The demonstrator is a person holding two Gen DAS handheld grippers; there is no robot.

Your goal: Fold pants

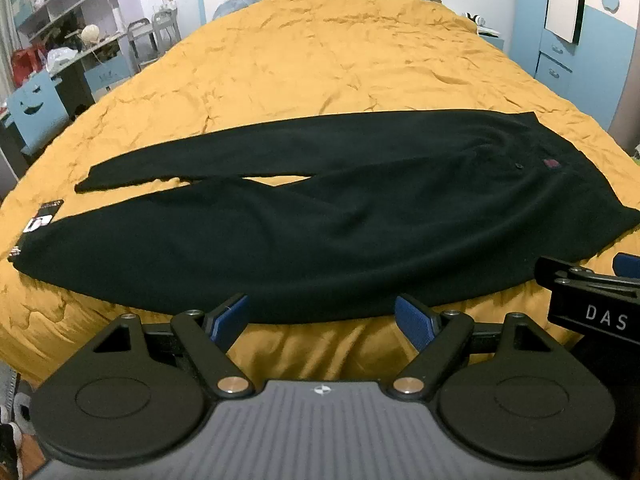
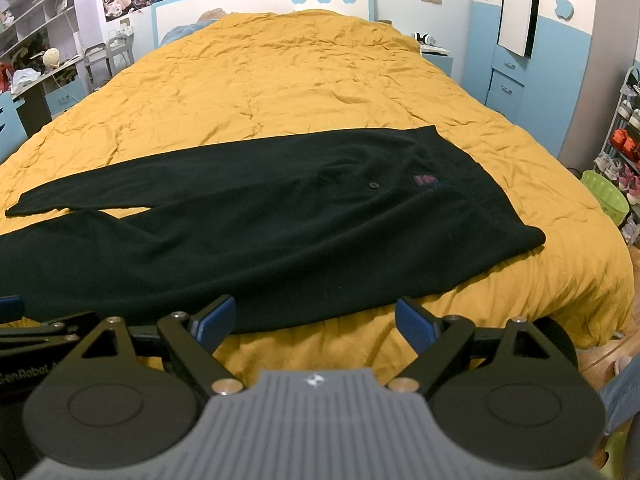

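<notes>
Black pants [image 1: 320,216] lie flat across the yellow bed cover [image 1: 320,60], waist to the right, both legs running left. A small red label [image 1: 551,163] sits near the waist. My left gripper [image 1: 322,322] is open and empty, just short of the near leg's front edge. My right gripper [image 2: 316,322] is open and empty, at the front edge near the pants [image 2: 256,224] hip area. The right gripper's body [image 1: 592,300] shows at the right of the left wrist view. The red label [image 2: 425,179] and a button [image 2: 374,185] show in the right wrist view.
A paper tag [image 1: 42,220] lies by the cuff at the bed's left edge. The headboard [image 2: 260,4] is at the far end. A desk and shelves [image 1: 60,48] stand left; a blue wardrobe [image 2: 528,40], a shoe rack [image 2: 624,132] and a green basket [image 2: 604,196] stand right.
</notes>
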